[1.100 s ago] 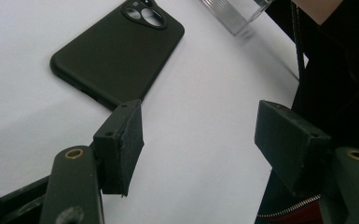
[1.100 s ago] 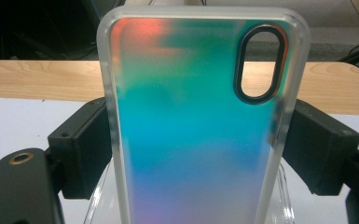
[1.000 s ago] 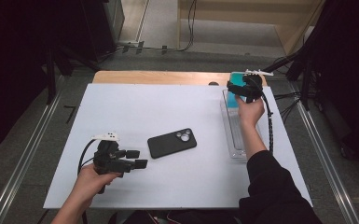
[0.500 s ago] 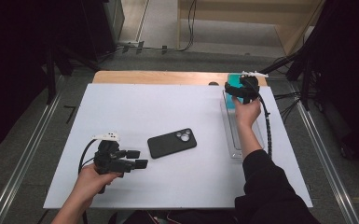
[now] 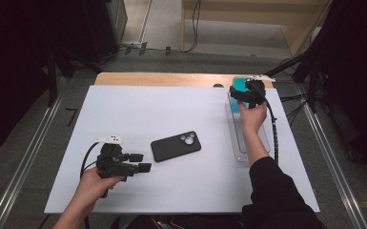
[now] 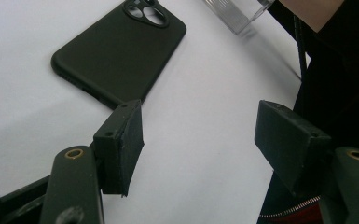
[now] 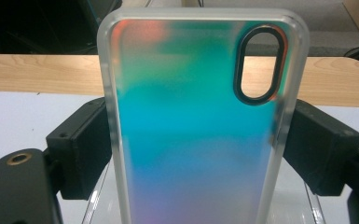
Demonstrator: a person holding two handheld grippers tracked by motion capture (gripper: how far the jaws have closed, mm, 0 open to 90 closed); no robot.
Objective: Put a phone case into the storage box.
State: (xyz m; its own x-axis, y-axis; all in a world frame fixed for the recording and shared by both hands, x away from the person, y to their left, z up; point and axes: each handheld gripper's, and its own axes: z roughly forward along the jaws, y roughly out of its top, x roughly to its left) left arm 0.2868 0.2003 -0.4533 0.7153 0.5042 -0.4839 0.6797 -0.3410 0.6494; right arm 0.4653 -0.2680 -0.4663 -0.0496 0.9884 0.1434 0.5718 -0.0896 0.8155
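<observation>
My right gripper (image 7: 200,154) pinches an iridescent phone case (image 7: 200,116) between its fingers above the clear tray's (image 5: 262,143) far end; the case's lower part is cut off. My left gripper (image 6: 200,140) rests on the desk (image 5: 124,109), fingers spread and empty, just beside the black phone (image 5: 176,146), well apart from the tray.

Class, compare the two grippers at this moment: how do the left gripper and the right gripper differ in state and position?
The left gripper has its jaws spread open with nothing between them; the right gripper is shut on the iridescent phone case. The left gripper sits low at the table's near left, close to the black phone; the right gripper is at the far right, above the clear tray. Each is held in one hand.
</observation>
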